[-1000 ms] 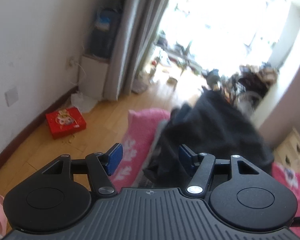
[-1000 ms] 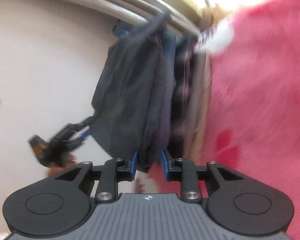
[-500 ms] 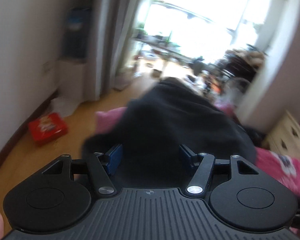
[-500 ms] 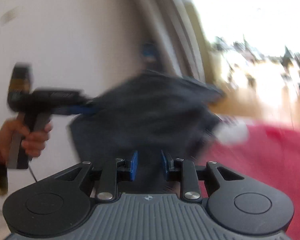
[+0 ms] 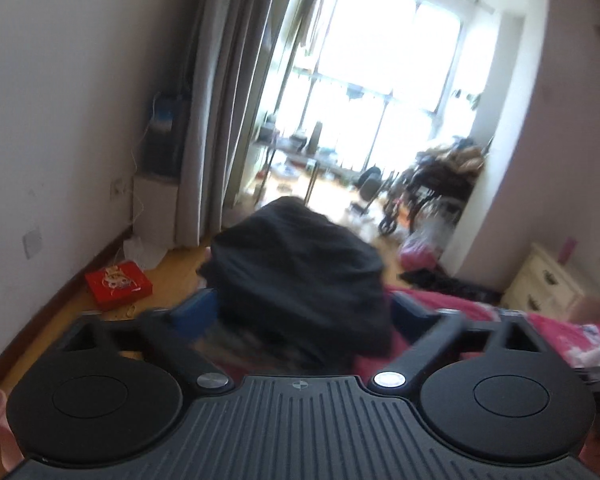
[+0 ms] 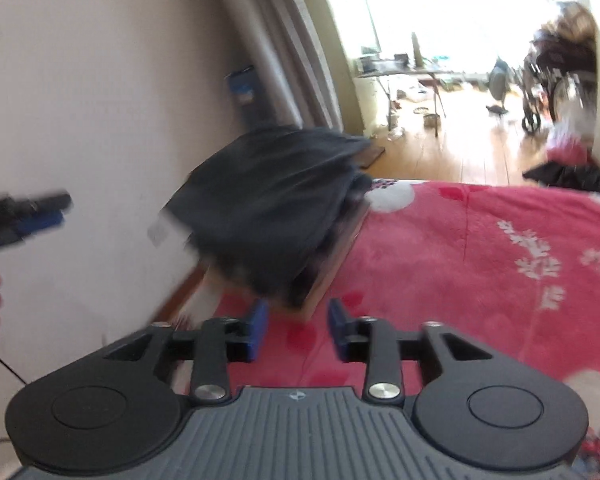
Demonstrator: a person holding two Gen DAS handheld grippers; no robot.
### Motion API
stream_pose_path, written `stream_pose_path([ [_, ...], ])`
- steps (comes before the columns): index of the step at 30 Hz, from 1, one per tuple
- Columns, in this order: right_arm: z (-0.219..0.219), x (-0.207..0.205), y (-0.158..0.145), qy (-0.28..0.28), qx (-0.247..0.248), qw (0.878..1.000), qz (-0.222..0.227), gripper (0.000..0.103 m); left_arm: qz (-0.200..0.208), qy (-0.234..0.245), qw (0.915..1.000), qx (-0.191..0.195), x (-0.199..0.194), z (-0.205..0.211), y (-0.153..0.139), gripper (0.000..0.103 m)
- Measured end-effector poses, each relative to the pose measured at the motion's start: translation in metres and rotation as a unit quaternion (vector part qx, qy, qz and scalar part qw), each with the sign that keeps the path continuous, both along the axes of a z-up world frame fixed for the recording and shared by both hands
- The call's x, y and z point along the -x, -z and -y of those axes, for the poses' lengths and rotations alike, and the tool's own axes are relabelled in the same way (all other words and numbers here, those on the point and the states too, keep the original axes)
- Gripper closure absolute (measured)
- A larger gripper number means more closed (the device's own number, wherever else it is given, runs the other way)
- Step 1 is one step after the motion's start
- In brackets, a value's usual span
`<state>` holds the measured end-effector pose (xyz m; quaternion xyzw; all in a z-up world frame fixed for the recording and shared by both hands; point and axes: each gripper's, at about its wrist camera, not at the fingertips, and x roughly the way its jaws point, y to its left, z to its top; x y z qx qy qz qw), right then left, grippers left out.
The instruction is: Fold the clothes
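Matt black cloth garment; fuzzy red blanket; glossy wood floor.

The dark garment is smeared by motion, and its near hem is dissolved into blur. In the left wrist view the left gripper's fingers are blurred and partly covered by cloth. The left gripper is cut off at the right wrist view's edge.
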<state>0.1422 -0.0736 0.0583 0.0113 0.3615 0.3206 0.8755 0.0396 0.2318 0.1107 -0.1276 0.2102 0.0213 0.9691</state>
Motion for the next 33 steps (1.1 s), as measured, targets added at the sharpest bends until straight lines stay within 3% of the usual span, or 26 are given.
stream_pose_path([
  [4, -0.008, 0.073, -0.017, -0.033, 0.053, 0.998, 0.020, 0.044, 0.003, -0.026, 0.9990, -0.035, 0.072, 0.050, -0.005, 0.000],
  [5, -0.003, 0.091, -0.020, -0.034, 0.055, 0.998, 0.028, 0.034, -0.004, -0.030, 0.9991, -0.030, 0.081, 0.058, -0.003, 0.000],
  [12, 0.027, 0.173, -0.026, 0.034, 0.040, 0.987, 0.149, 0.002, -0.050, -0.049, 0.9975, -0.011, 0.116, 0.106, 0.013, 0.000],
  [20, 0.037, 0.177, -0.017, 0.081, 0.065, 0.987, 0.123, 0.000, -0.062, -0.084, 0.9936, -0.042, 0.123, 0.137, 0.030, 0.000],
  [25, 0.035, 0.175, -0.005, 0.097, 0.080, 0.985, 0.117, 0.000, -0.085, -0.107, 0.9872, -0.082, 0.125, 0.151, 0.047, 0.000],
  [33, 0.020, 0.178, 0.012, 0.092, 0.122, 0.979, 0.134, 0.000, -0.114, -0.119, 0.9834, -0.076, 0.124, 0.147, 0.067, 0.000],
])
